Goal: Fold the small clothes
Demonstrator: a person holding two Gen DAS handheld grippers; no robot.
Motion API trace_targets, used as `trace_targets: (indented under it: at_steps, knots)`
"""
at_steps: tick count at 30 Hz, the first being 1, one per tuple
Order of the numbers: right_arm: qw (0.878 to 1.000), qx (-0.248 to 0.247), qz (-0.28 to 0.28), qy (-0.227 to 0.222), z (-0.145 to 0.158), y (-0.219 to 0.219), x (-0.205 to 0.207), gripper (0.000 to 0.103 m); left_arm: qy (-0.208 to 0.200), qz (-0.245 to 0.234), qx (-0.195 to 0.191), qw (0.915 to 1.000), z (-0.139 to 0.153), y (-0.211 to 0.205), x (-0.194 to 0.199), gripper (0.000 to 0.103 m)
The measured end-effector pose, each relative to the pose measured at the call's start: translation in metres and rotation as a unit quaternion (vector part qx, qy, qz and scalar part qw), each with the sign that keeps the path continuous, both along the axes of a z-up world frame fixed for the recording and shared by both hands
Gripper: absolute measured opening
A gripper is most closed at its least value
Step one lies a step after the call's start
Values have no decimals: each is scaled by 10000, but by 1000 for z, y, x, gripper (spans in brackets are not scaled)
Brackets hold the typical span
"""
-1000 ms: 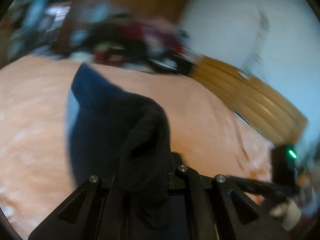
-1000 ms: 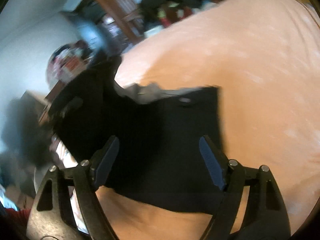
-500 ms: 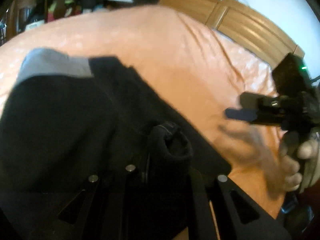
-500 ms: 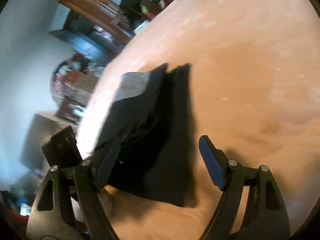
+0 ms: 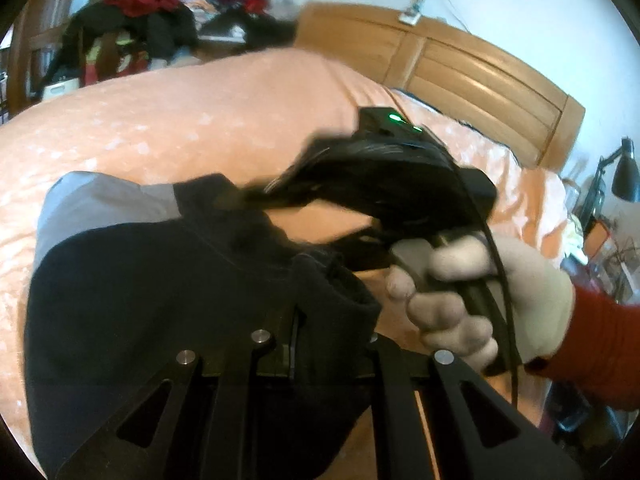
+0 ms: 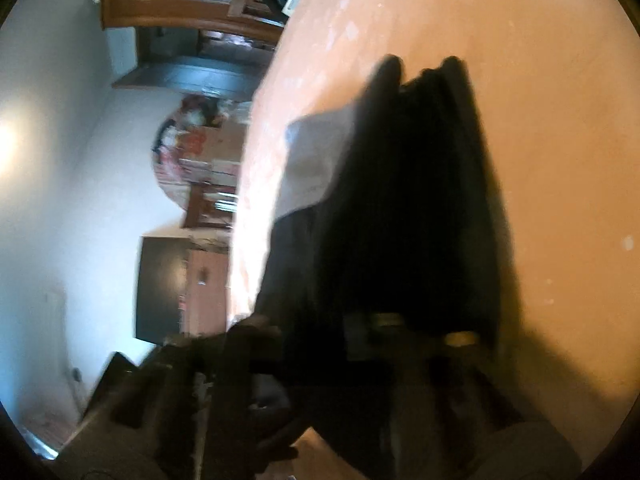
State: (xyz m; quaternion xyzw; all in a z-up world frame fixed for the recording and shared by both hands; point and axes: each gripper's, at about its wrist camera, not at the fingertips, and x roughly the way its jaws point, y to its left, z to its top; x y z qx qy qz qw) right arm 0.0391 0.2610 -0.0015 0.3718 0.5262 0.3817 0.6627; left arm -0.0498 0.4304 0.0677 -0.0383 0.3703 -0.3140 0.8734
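Both fingers [image 5: 294, 320] buried under black garment [image 5: 160, 280].

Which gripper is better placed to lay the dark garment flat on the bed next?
Left, probably. The left gripper has the dark garment bunched in its jaws just above the bed. The right gripper is motion-blurred, its grip unclear.

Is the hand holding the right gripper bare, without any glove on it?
No, the hand around the right gripper handle wears a pale glove, with a red sleeve at the wrist.
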Motion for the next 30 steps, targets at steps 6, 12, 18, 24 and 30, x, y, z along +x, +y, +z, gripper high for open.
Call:
trace_targets:
  at_steps: [6,12,18,24,30]
  knots:
    - [9983,-419,-150,377,-31,-23,-1,11,714,-236,168,9970,-45,-34,21,21]
    - [9989,-115,53,449,-17,-32,-27,48,683,-233,264,9970,-35,-19,-4,24]
    - [9984,-340,403,223,16,-29,-71,68,8,80,14,10000,30,53,-84,33]
    - [9938,-834,664,304,13,-11,-88,71,0,1051,137,9944,34,140,-120,38]
    - [9887,-1406,520,-40,7,-7,-84,10,598,1153,385,9908,-7,166,-101,39]
